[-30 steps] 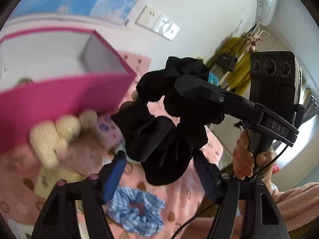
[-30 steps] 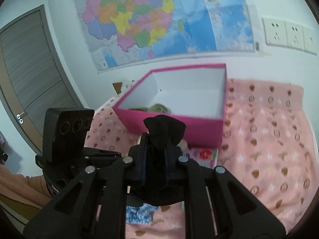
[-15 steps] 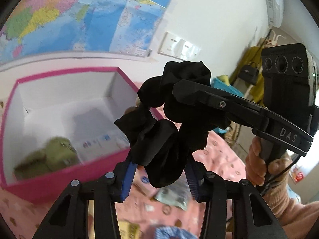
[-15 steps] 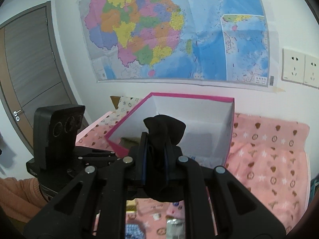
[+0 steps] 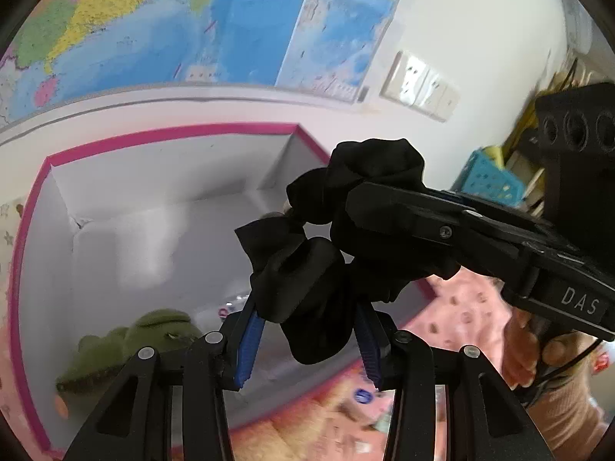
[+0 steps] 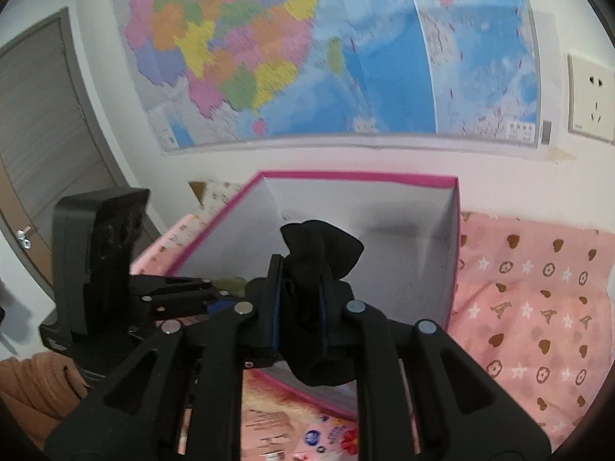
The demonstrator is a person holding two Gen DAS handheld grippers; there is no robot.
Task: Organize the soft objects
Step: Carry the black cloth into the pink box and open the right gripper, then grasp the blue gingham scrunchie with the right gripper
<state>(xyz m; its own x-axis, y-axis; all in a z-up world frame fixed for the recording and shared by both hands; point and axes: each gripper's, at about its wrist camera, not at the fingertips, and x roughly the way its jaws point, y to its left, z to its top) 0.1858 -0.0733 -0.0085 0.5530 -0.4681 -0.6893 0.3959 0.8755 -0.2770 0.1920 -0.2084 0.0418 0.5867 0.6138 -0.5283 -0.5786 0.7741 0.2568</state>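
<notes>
- black scrunchie: i hold it in both grippers, now above the pink box, earlier short of it.
- left gripper: clamped on it.
- right gripper: jaws opening, scrunchie between; drop looks near.

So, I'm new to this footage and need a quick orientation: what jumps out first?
A black scrunchie hangs in mid-air above the open pink box, caught between both grippers. The right gripper is opening with the fabric still between its fingers, while the left gripper clasps the lower loop. Behind, a bright map fills the wall, and a green plush lies in the box.
</notes>
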